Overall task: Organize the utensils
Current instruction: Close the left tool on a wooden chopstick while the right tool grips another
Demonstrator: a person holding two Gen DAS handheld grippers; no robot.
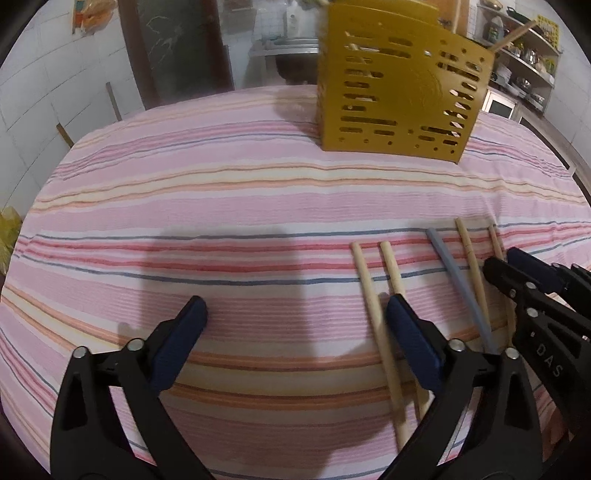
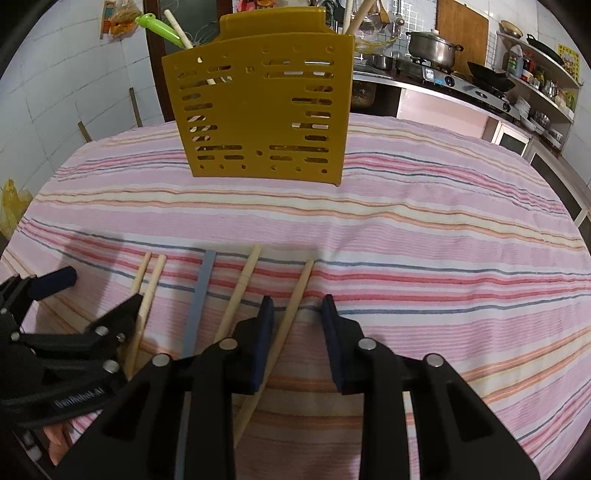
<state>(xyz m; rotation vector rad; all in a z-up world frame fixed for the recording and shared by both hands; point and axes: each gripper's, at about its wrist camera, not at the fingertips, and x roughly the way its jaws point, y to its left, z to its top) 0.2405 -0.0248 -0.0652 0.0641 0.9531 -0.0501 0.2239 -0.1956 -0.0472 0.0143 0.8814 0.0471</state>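
five sticks are laid in a row on the striped cloth of the table point(image 2: 424, 229). four are pale wood chopsticks and one is a grey stick point(image 2: 201, 295).

the right tongs point(image 2: 297, 308) are held open just over the cloth. the far right chopstick point(image 2: 291, 314) is seen between the two pads, close to the left pad, but it is not squeezed yet. the next chopstick point(image 2: 240, 288) is just left of these tongs, and the grey stick is left of that.

the left tongs point(image 1: 295, 314) are spread wide and nothing is held in them. the last two chopsticks point(image 1: 369, 291) lie close together. one is just inside the right pad and the other runs under it.

the yellow holder point(image 2: 258, 110) is stood far ahead of both tongs, near the back of the table. a few sticks and a green thing point(image 2: 160, 26) are already stood in it.

the chopsticks are likely light, stiff and smooth. they are thin and round, so they could be rolled or slipped out when pinched. a hold near the middle is judged best, so the stick is not tipped. the soft cloth may be caught by the pads, so the pinch should be made just above it. one stick at a time looks safest.
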